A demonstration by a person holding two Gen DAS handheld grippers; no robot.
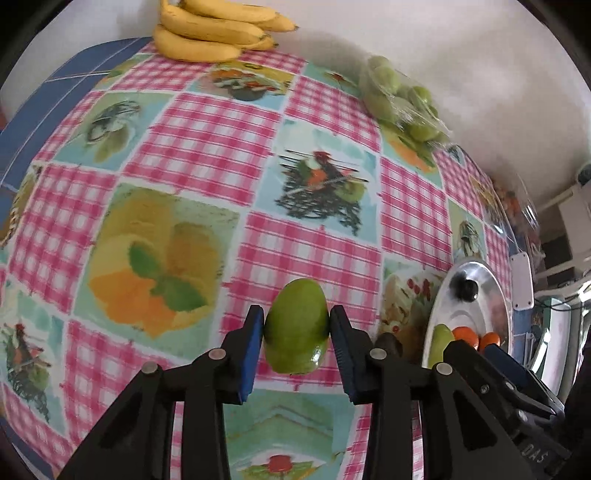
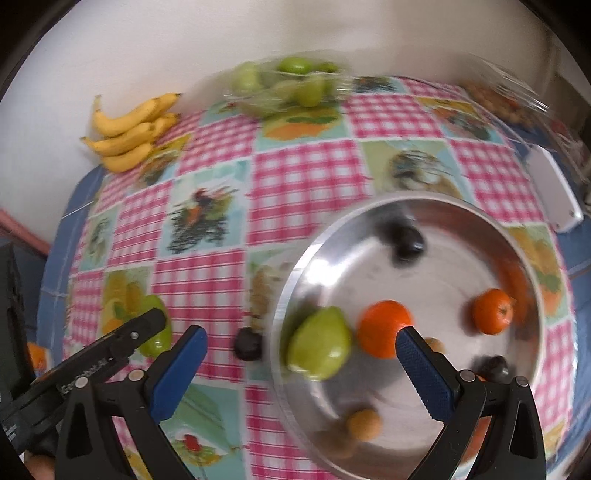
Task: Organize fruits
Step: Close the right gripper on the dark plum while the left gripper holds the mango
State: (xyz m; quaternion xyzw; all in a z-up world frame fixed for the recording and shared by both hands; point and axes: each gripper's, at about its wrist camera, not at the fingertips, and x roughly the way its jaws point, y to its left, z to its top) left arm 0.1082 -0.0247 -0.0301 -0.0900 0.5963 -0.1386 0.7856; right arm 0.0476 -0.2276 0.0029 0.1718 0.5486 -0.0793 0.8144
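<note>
My left gripper (image 1: pixel 296 328) is shut on a green mango (image 1: pixel 297 326) and holds it over the checked tablecloth, left of the steel tray (image 1: pixel 496 295). The same mango shows in the right wrist view (image 2: pixel 159 332) behind the left gripper. My right gripper (image 2: pixel 301 356) is open and empty above the near-left part of the steel tray (image 2: pixel 295 288). In the tray lie a green pear-shaped fruit (image 2: pixel 319 345), two oranges (image 2: pixel 384 326) (image 2: pixel 493 310), dark fruits (image 2: pixel 408 238) and small brown fruits (image 2: pixel 364 424). A dark fruit (image 2: pixel 247 343) lies on the cloth just left of the tray.
A bunch of bananas (image 1: pixel 210 31) lies at the far left by the wall. A clear bag of green fruits (image 1: pixel 402 99) sits at the back. A white box (image 2: pixel 554 192) and another plastic bag (image 2: pixel 517 99) are at the far right.
</note>
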